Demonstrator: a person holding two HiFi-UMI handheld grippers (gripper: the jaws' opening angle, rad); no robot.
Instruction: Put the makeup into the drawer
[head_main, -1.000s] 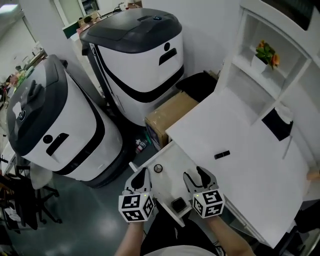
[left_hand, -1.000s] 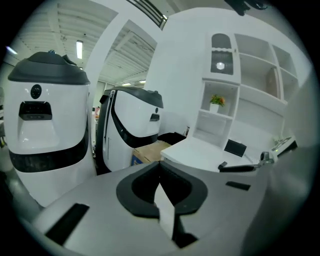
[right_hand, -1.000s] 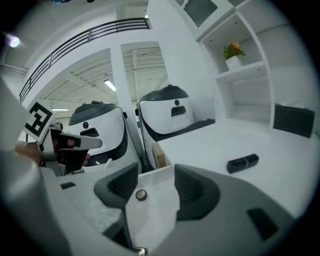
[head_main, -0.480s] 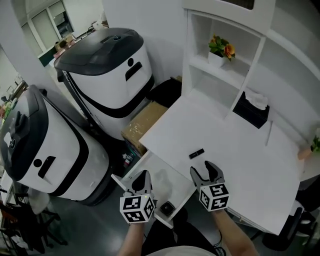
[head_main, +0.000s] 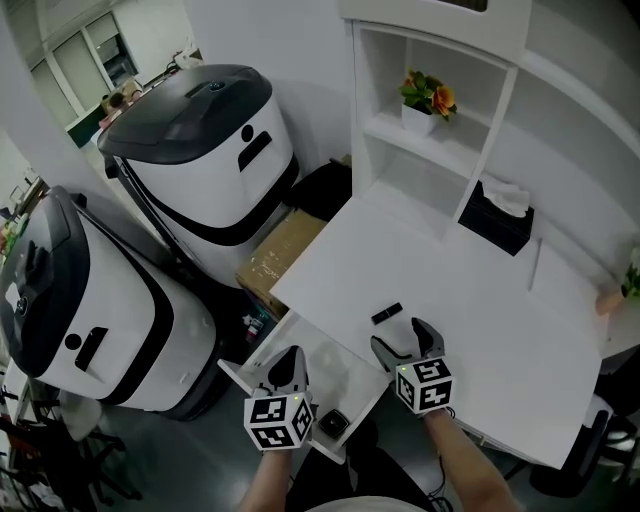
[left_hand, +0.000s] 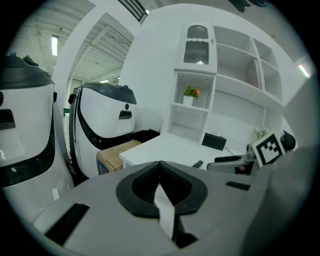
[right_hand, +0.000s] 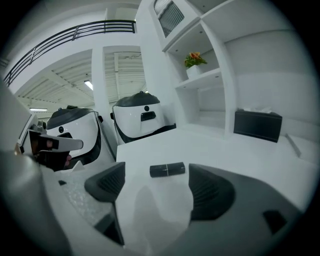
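A short black makeup stick (head_main: 387, 314) lies on the white desk (head_main: 470, 300), near its front left edge. My right gripper (head_main: 405, 338) hovers just behind the stick. Its jaws are opening and stand wide, with nothing between them. In the right gripper view the stick (right_hand: 167, 170) lies just ahead of the gap of the right gripper (right_hand: 157, 187). My left gripper (head_main: 290, 364) hangs over the open white drawer (head_main: 318, 377), its jaws shut and empty; the left gripper view shows the left gripper (left_hand: 160, 176) with its tips together. A small black square compact (head_main: 332, 423) lies in the drawer.
Two big white-and-dark machines (head_main: 195, 150) (head_main: 80, 300) stand left of the desk, with a cardboard box (head_main: 285, 255) between them and it. A shelf unit at the back holds a potted flower (head_main: 425, 100). A black tissue box (head_main: 495, 225) sits on the desk.
The right gripper has moved from over the drawer onto the desk, close behind the stick, and its jaws have spread wider. The left gripper shifted a little and stays shut over the drawer.
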